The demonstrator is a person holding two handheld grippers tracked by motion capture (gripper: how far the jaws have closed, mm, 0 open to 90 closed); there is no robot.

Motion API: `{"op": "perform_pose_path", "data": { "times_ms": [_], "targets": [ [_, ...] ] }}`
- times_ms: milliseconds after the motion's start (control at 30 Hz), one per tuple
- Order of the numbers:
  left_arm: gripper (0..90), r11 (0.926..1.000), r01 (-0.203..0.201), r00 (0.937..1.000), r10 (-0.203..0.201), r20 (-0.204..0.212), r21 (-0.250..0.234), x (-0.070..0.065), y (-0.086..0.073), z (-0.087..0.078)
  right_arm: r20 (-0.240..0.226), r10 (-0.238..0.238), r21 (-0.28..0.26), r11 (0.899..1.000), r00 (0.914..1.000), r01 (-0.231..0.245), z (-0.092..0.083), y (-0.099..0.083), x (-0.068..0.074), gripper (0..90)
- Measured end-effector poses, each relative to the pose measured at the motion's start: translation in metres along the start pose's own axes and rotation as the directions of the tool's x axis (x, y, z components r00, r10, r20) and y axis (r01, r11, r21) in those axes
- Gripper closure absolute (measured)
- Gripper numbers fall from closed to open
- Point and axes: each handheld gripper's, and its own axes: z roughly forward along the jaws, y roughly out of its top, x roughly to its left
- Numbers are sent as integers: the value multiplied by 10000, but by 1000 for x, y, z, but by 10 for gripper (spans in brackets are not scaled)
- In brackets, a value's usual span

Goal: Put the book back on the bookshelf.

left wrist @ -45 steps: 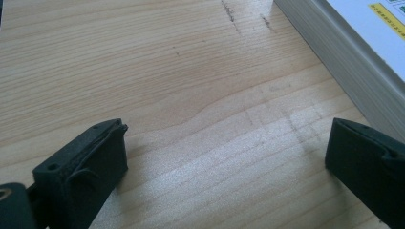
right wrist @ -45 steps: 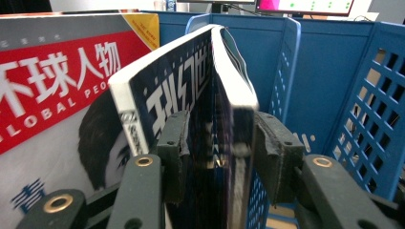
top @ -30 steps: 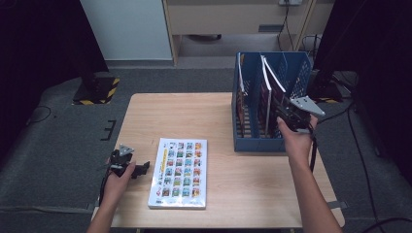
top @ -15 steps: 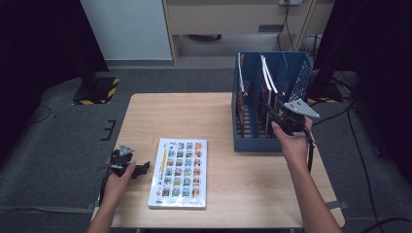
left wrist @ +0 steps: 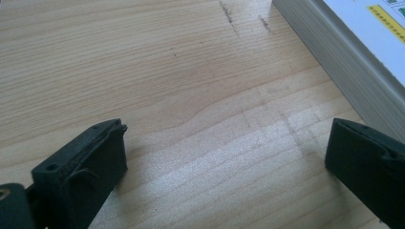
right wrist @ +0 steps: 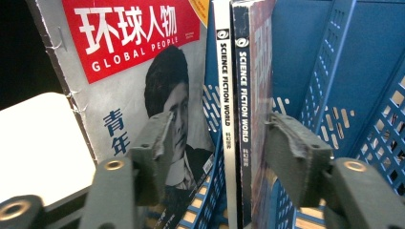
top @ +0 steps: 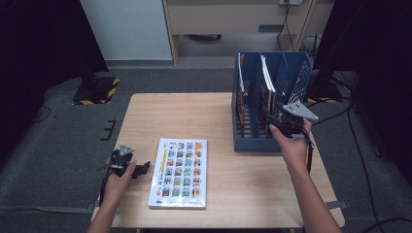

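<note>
Opening just now, right gripper (right wrist: 217,143) jaws half-spread astride two upright magazines (right wrist: 241,95), pads apparently clear; left gripper (left wrist: 224,157) wide, nothing between.

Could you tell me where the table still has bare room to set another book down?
Bare wood runs along the table's far side, between its far edge and the flat book, left of the blue file rack. Another patch lies between that book and the right forearm. The rack corner is crowded with upright magazines.

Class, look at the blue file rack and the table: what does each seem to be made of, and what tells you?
Blue file rack: probably moulded plastic, matt, judging by its perforated lattice walls. Table: light wood or a wood-look laminate, smooth, with straight grain lines showing in the left gripper view.
</note>
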Motion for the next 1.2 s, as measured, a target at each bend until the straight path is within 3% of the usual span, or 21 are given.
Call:
{"op": "perform_pose_path", "data": {
  "times_ms": [300,667,733,933,967,1000,1200],
  "targets": [
    [0,10000,5,10000,-5,18,6,0,0,0,-230,184,-172,9997,9996,-188,-15,-11,11,261],
    [0,10000,2,10000,-2,20,9,0,0,0,-728,177,-148,9997,9972,-188,-28,-29,32,207],
    [0,10000,5,10000,-5,21,9,0,0,0,-915,-15,12,10000,9958,16,-29,-36,41,192],
    [0,10000,11,10000,-11,61,-3,0,0,0,-1285,19,75,10000,9917,-10,-28,-47,58,179],
    [0,10000,15,10000,-15,75,-19,0,0,0,-1519,96,115,9999,9883,-79,-28,-50,67,174],
    [4,10000,15,10000,-15,75,-19,0,0,0,-1519,96,115,9999,9883,-79,-28,-50,67,174],
    [53,9991,284,9991,-275,310,-300,-2,1,-6,-2169,-157,617,9977,9761,297,-23,-64,97,165]
  ]
}}
